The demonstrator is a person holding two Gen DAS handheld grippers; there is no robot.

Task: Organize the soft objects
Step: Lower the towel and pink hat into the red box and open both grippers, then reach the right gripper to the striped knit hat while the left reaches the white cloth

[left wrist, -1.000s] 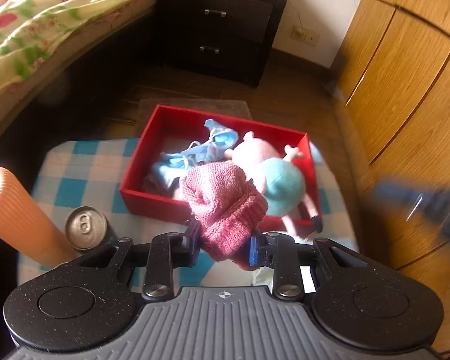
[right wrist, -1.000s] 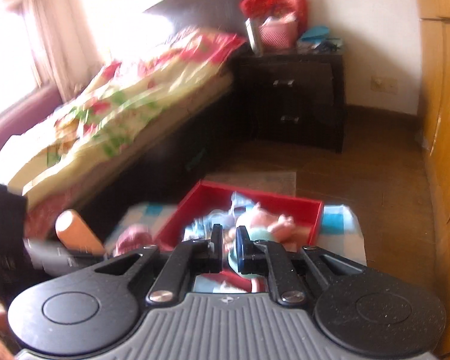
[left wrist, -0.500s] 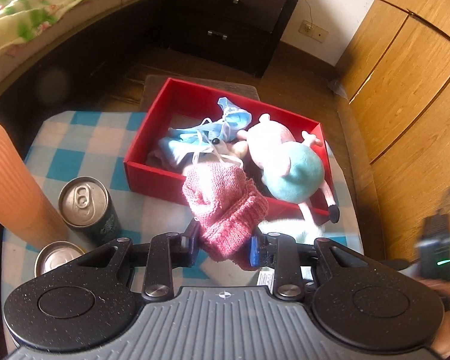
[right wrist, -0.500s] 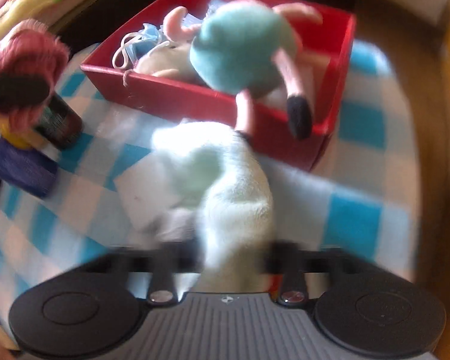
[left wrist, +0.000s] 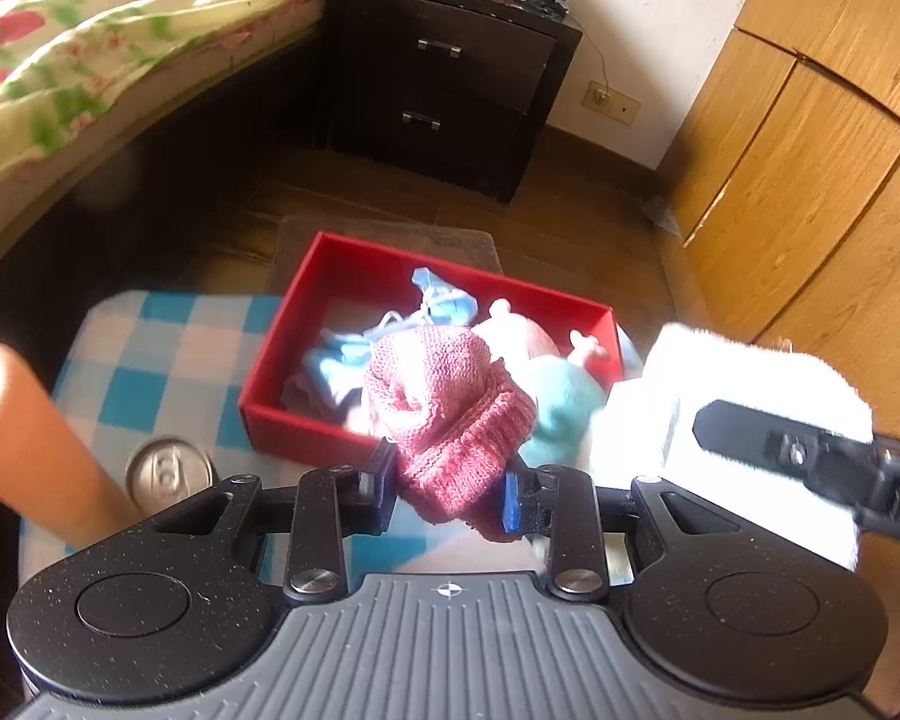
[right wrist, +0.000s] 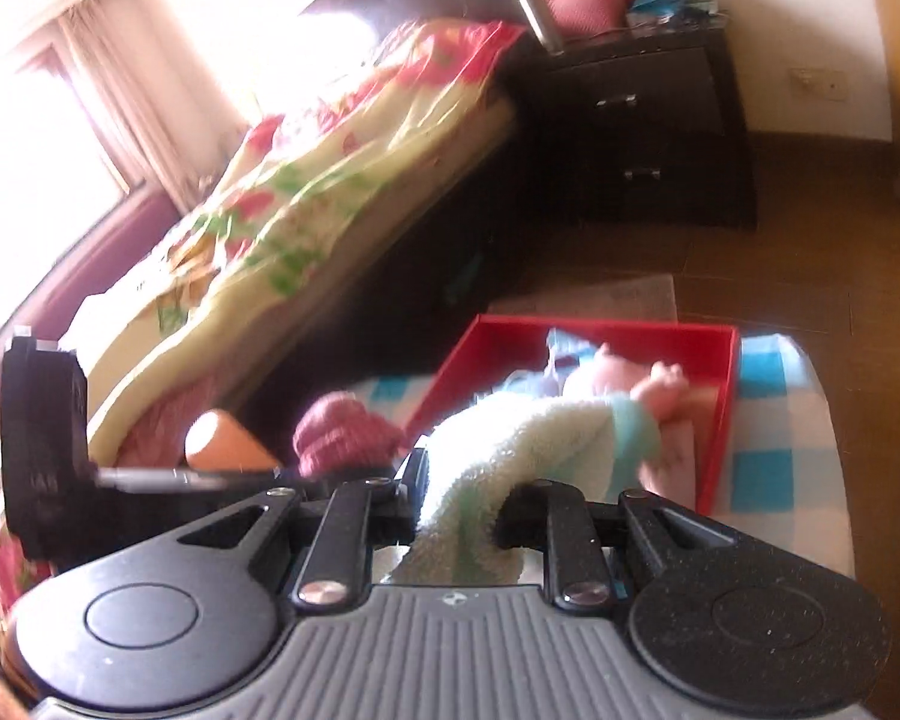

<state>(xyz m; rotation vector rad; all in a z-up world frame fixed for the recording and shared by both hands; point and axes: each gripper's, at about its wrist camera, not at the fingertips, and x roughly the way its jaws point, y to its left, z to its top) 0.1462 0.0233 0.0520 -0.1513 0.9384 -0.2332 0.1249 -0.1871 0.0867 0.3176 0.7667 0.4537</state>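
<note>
Left gripper (left wrist: 449,501) is clamped on the pink knit hat (left wrist: 450,414); hat is held in the air just short of the near wall of the red box (left wrist: 297,420), bulk of it hanging forward over that wall. Right gripper (right wrist: 462,516) is clenched on the white fluffy towel (right wrist: 498,456), which is draped forward from the jaws toward the box (in the left view the same towel (left wrist: 732,414) is seen bunched against the right-hand gripper's finger, beside the box's right end).

Box already holds the plush pig toy (left wrist: 546,372) and blue cloth items (left wrist: 354,360), so free floor space inside is limited; the toy's legs lie toward the right wall.

Risks judged from here:
- Both loads are aimed at one box, close together. If released together, the hat can be buried or the towel snagged on the other gripper.
- Towel is loosely hung, only an edge is pinched. A quick swing could let it slip out short of the box, onto the checked cloth (left wrist: 168,354).
- Hat dropped from this spot may be caught on the near wall and fall outside.
- Soda can (left wrist: 168,474) and orange roller (left wrist: 30,438) stand just left of the left gripper; a sideways correction could knock the can over.
- Right view is motion-blurred, so towel clearance over the toy cannot be judged
</note>
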